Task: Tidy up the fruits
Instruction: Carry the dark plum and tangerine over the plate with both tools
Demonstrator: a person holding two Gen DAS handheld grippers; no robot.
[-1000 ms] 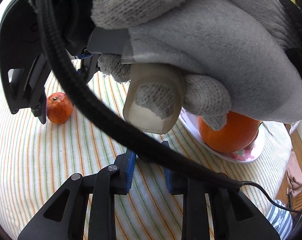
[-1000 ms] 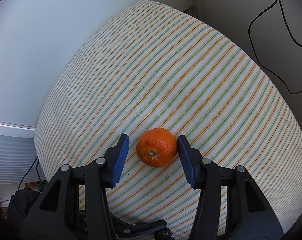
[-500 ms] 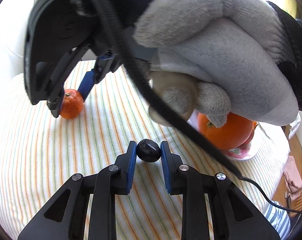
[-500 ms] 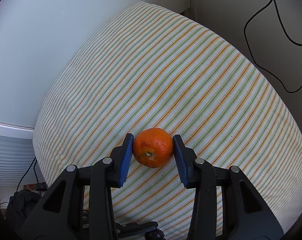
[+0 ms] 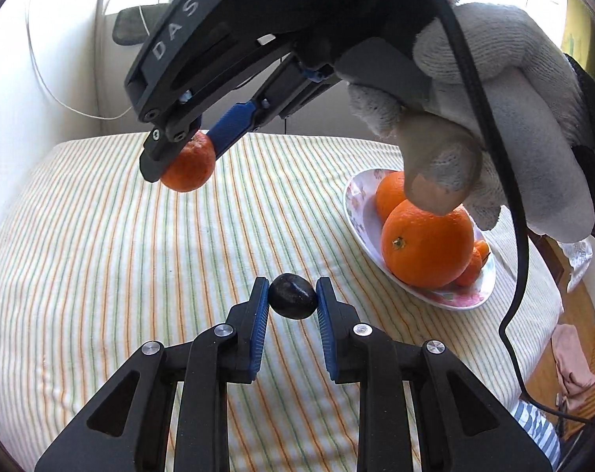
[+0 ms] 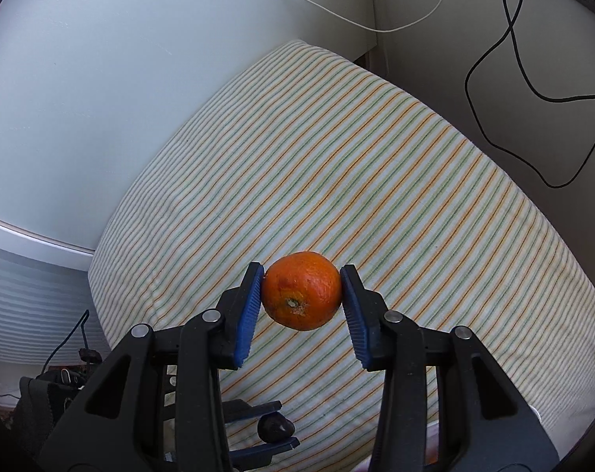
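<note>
My left gripper (image 5: pixel 291 302) is shut on a small dark plum (image 5: pixel 292 301) just above the striped cloth. My right gripper (image 6: pixel 302 293) is shut on a small tangerine (image 6: pixel 302 290) and holds it lifted above the cloth. In the left wrist view the right gripper (image 5: pixel 185 157) hangs at the upper left with the tangerine (image 5: pixel 189 163) in its jaws. A white flowered plate (image 5: pixel 358 212) at the right holds a big orange (image 5: pixel 427 242), another orange (image 5: pixel 390 192) behind it, and smaller orange fruit. The plum and left gripper show at the bottom of the right wrist view (image 6: pixel 276 428).
The striped cloth (image 5: pixel 100 259) covers a cushion-like surface (image 6: pixel 376 181). A gloved hand (image 5: pixel 514 118) and black cable (image 5: pixel 518 236) hang over the plate. White walls and cables lie behind. The cloth's right edge drops to a wooden floor (image 5: pixel 573 326).
My right gripper closed on the tangerine and lifted it off the cloth. My left gripper stays shut on the plum, which the cable hid one second ago.
</note>
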